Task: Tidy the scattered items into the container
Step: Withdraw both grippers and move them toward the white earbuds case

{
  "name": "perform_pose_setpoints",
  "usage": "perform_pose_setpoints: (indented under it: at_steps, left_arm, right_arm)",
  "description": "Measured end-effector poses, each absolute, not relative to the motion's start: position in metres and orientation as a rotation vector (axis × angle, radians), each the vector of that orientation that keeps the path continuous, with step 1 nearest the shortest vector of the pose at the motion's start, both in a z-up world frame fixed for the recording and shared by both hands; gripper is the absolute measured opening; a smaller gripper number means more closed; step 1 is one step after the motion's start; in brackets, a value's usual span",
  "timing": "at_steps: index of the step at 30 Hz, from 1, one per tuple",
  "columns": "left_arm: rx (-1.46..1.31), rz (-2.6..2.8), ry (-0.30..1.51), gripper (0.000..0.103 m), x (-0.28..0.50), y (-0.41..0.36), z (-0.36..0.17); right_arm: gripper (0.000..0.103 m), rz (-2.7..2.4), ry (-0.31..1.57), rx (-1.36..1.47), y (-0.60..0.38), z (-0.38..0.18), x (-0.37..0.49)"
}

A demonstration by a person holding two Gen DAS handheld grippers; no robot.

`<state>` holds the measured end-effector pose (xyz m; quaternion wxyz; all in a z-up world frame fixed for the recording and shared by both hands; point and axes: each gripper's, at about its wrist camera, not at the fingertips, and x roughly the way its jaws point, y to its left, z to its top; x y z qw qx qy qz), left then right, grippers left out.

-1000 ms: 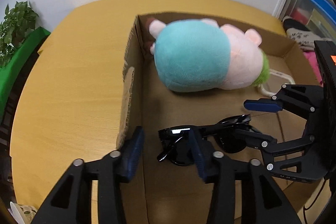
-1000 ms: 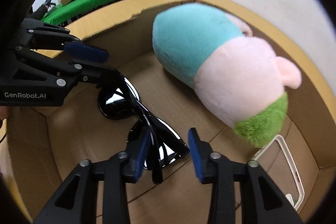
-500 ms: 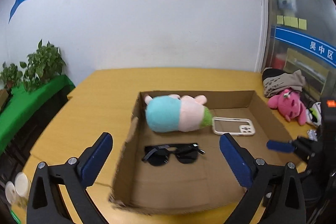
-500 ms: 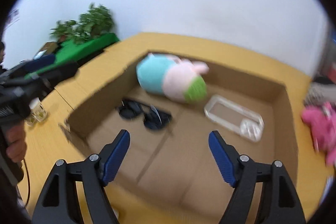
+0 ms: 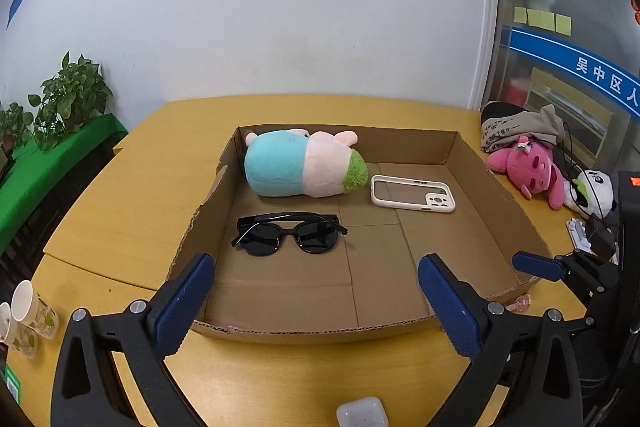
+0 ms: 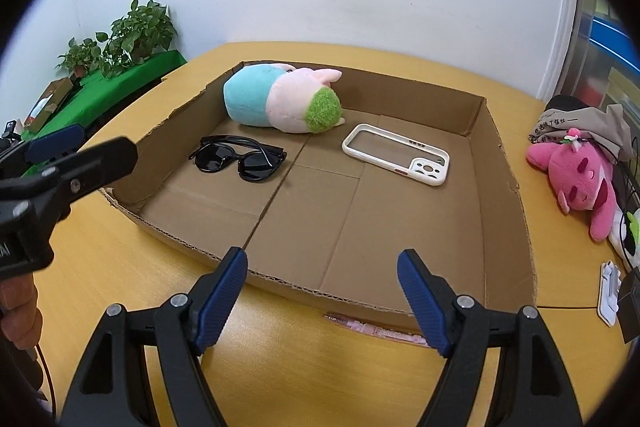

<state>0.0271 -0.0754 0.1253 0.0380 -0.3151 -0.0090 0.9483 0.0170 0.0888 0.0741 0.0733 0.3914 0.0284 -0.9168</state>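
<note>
Against the near wall of the cardboard box [image 6: 280,277], a pink pen [image 6: 376,331] lies on the desk [image 6: 132,267], so the empty, wide-open right gripper [image 6: 322,297] should descend squarely astride it while the left gripper [image 5: 316,297] also waits open.

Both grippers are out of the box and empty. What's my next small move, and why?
Probably lower the open right gripper toward the pink pen lying on the table just outside the cardboard box's near wall. The sunglasses, plush toy and phone case already lie inside, and the pen sits almost directly under that gripper.
</note>
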Motion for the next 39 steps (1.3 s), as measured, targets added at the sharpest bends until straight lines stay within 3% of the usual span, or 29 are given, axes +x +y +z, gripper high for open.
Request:
perform_pose_setpoints:
  at_steps: [39]
  left_arm:
    - [-1.081,2.819,-0.086,0.103,0.033,-0.076,0.102]
  right_arm:
    - [0.077,-2.755,0.038,1.238,0.1,0.066,0.019]
